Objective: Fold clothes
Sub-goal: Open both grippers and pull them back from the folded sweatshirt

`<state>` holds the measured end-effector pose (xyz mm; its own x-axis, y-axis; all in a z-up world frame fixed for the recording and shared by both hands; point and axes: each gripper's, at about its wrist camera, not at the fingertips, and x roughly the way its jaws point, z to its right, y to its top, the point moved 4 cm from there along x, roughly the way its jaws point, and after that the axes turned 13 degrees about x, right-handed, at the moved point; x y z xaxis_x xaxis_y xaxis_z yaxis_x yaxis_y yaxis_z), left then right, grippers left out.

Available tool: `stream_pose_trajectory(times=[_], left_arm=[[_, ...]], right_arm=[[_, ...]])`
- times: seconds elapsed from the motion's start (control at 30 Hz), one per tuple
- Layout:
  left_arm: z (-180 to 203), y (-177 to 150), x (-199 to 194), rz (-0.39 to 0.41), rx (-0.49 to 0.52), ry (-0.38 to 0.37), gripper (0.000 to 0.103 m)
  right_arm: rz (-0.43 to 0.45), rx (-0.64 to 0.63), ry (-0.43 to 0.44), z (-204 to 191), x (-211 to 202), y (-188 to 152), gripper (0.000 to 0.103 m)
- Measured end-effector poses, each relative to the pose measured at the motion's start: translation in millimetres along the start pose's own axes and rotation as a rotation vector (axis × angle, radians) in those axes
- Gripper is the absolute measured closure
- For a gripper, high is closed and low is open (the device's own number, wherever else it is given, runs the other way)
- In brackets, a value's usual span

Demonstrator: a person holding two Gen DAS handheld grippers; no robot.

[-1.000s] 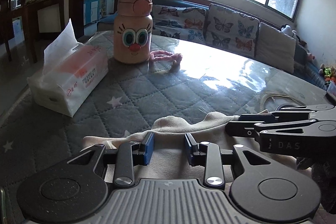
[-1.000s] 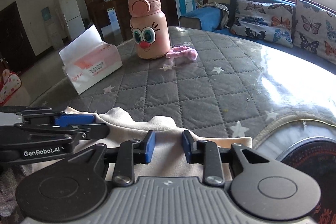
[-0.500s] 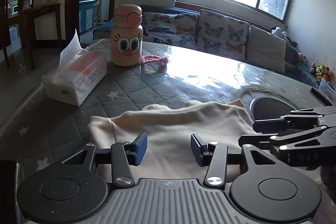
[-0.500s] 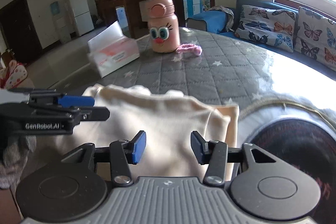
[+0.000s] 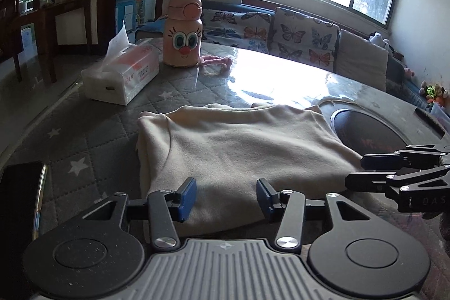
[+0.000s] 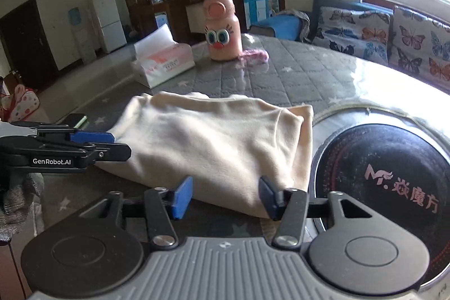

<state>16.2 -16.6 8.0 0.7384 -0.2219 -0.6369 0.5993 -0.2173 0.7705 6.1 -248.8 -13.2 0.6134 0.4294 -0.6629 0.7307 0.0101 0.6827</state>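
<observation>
Risk is judged to lie mostly in the folded edges of the garment [image 5: 242, 148], a cream piece lying on the quilted table [image 5: 92, 137] with its sides tucked under and its right part lying against the dark cooktop [image 6: 377, 176] set into the table. If a further fold is started with only the top layer pinched, the tucked sides could be dragged out and the stack skewed; if the cloth is pulled sideways, it could be slid further onto the cooktop. The left gripper [image 5: 226, 196] is held wide apart over the near hem, nothing between its pads, and the right gripper [image 6: 226, 196] is likewise spread and empty at the near right corner. A phone [image 5: 19, 204] lies close on the left and could be knocked by a sweep. Of containers, a tissue box [image 5: 121, 75] shows one sheet standing out of its top; the lidded pink bottle [image 5: 184, 33] is closed, and its contents cannot be told.
</observation>
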Motion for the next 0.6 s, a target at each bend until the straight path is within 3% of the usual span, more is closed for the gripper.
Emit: stream_pose_trajectory(times=[0.13, 0.23, 0.47, 0.6], left_arm=[[7, -8, -7, -0.006, -0.005, 0.007, 0.035], [11, -15, -11, -0.019, -0.007, 0.014, 0.024], [22, -26, -20, -0.035, -0.01, 0.038, 0.004], [28, -30, -23, -0.042, 0.001, 0.05, 0.0]], right_arm=[[0.019, 0.003, 0.01, -3, -11, -6, 0.036], [0.031, 0.001, 0.012, -5, -18, -11, 0.022], [0.04, -0.012, -0.002, -6, -29, -26, 0.011], [0.042, -0.007, -0.013, -3, -33, -32, 0.002]])
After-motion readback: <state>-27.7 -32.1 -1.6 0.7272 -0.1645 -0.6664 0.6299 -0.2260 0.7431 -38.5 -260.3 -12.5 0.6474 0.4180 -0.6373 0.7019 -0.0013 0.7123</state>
